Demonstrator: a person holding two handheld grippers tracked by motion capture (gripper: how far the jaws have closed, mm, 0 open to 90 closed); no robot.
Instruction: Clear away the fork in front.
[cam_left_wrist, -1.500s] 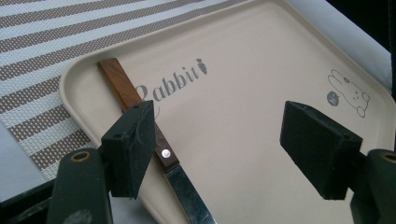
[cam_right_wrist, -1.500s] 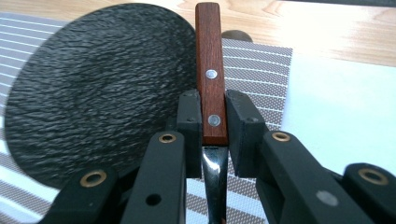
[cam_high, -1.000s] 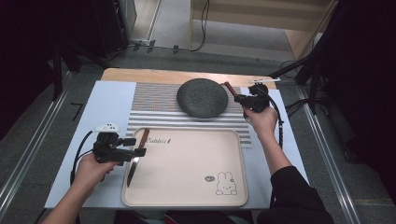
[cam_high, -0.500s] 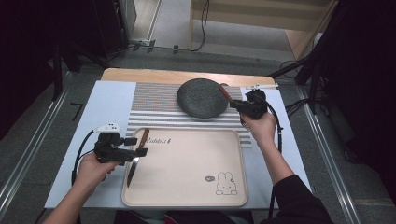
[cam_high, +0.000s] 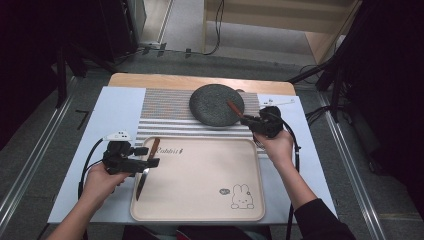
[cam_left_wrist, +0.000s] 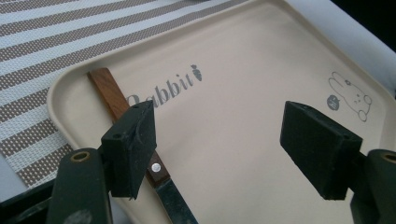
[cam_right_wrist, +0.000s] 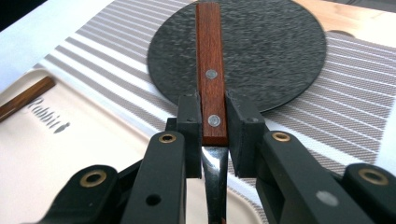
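A wooden-handled knife lies along the left side of the cream rabbit tray, blade toward the near edge. My left gripper hovers open just above it; in the left gripper view the knife's handle runs under the left jaw, and the jaws stand wide apart over the tray. My right gripper is shut on a second wooden-handled utensil. That handle juts out over the dark round plate, its metal end hidden under the gripper.
The dark plate sits on a striped placemat behind the tray. A pale blue cover lies over the table. Cables trail from both grippers. Dark floor and metal rails flank the table.
My right gripper has carried the utensil from the plate's right side toward the near edge and a little left, close to the tray's far right corner. The left gripper has stayed put.
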